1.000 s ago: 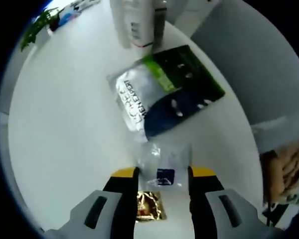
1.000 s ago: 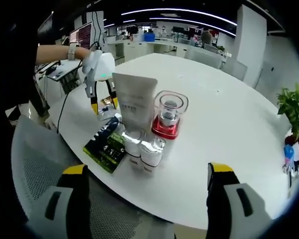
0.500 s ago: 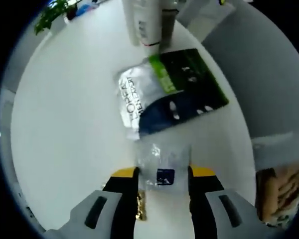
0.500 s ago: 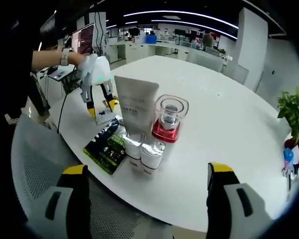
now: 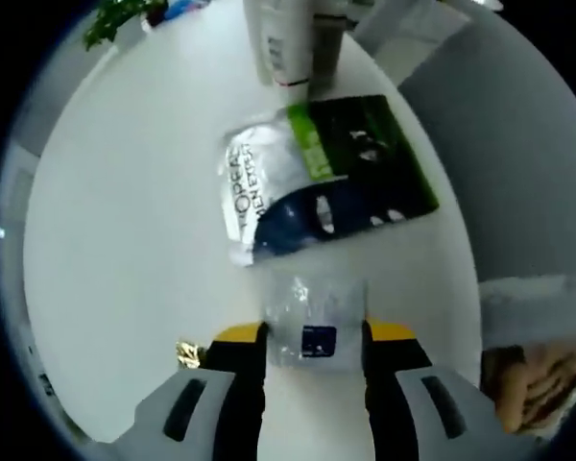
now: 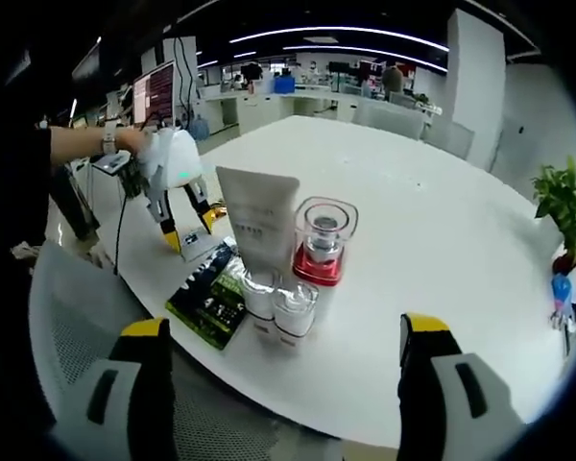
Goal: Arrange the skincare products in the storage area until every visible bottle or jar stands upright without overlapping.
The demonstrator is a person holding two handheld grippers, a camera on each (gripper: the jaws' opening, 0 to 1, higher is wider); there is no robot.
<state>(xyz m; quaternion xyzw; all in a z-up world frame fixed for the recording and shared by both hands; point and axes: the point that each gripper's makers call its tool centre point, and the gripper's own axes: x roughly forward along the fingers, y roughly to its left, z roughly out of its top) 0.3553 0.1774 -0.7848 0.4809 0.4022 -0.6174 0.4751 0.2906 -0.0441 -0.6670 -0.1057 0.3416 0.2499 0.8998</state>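
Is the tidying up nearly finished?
Partly. The white tube, the red-based jar and two small bottles stand upright together. The left tongs hold a small clear sachet. The silver pouch and green packet lie flat and overlapping. The right tongs are open, holding nothing.

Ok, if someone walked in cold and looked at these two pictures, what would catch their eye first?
Probably the upright cluster in the middle of the white table: a tall white tube beside a clear jar with a red base, two small bottles in front. Next, the flat green and black packet lying with a silver sachet, and the left gripper with a small clear sachet between its fingers.
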